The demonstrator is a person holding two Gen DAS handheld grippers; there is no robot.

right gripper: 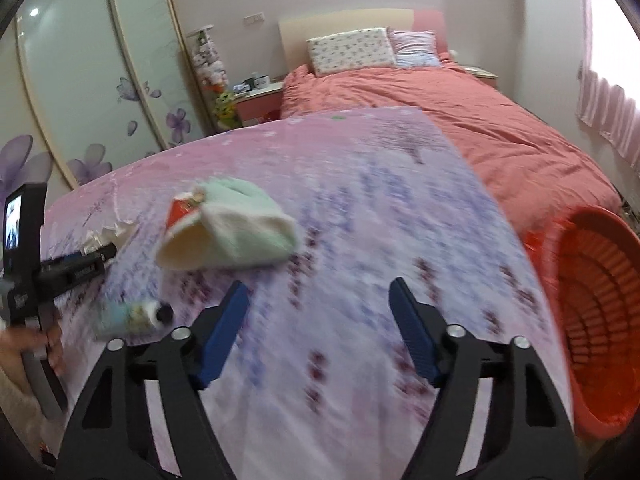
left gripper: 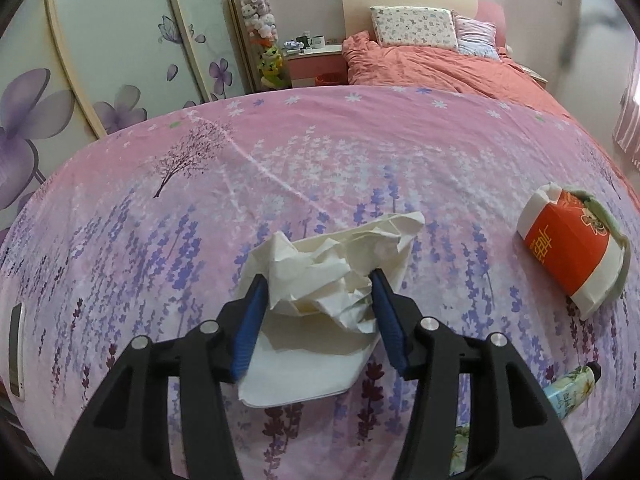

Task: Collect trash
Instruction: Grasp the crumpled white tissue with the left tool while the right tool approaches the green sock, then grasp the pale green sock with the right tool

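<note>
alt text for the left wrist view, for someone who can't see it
The left gripper straddles crumpled white paper on a pink floral bedsheet; its blue pads seem to touch the paper. To the right lie a red and white carton and a small tube.

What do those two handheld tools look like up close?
Both look alike. The left tool and the right tool each have two matte black angular arms with cut-out slots and round silver pins, ending in flat ribbed blue pads. From the right wrist view, the left one carries a small lit screen.

Soft, even daylight from a window [right gripper: 612, 20]; right view motion-blurred; left sharp; fisheye bends edges.
</note>
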